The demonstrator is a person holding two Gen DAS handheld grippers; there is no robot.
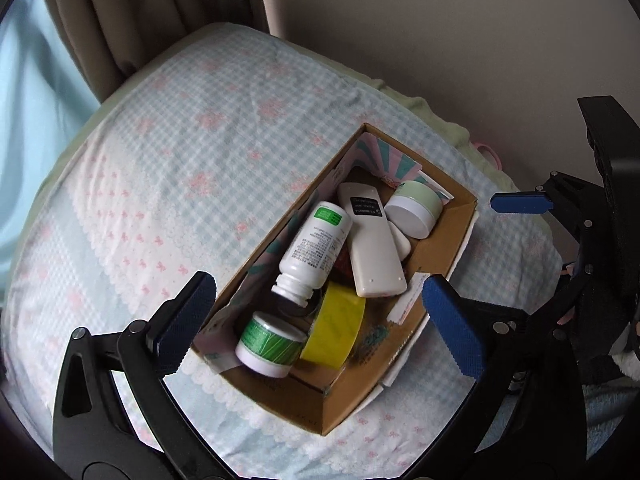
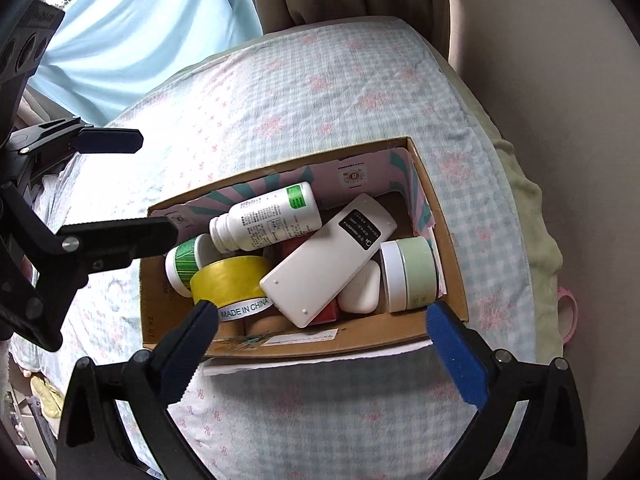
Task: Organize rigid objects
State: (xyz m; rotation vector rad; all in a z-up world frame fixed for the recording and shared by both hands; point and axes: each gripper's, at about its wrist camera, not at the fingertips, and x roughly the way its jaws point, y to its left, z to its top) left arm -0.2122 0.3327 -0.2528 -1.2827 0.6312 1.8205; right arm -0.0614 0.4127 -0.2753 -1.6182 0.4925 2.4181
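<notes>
Hovering both grippers, left (image 1: pixel 316 320) and right (image 2: pixel 320 344), jaws spread, I am surveying the jumbled box (image 2: pixel 304 340) before choosing a pick.

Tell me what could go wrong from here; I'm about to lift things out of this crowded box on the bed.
The remote lies slanted across the pile, so pulling the yellow tape roll or the red box beneath it could tip it.

The white bottle has no cap and lies on its side; any contents might spill.

The cardboard box sits on soft bedding, so a one-sided pull from either open gripper may slide or tilt it.
</notes>
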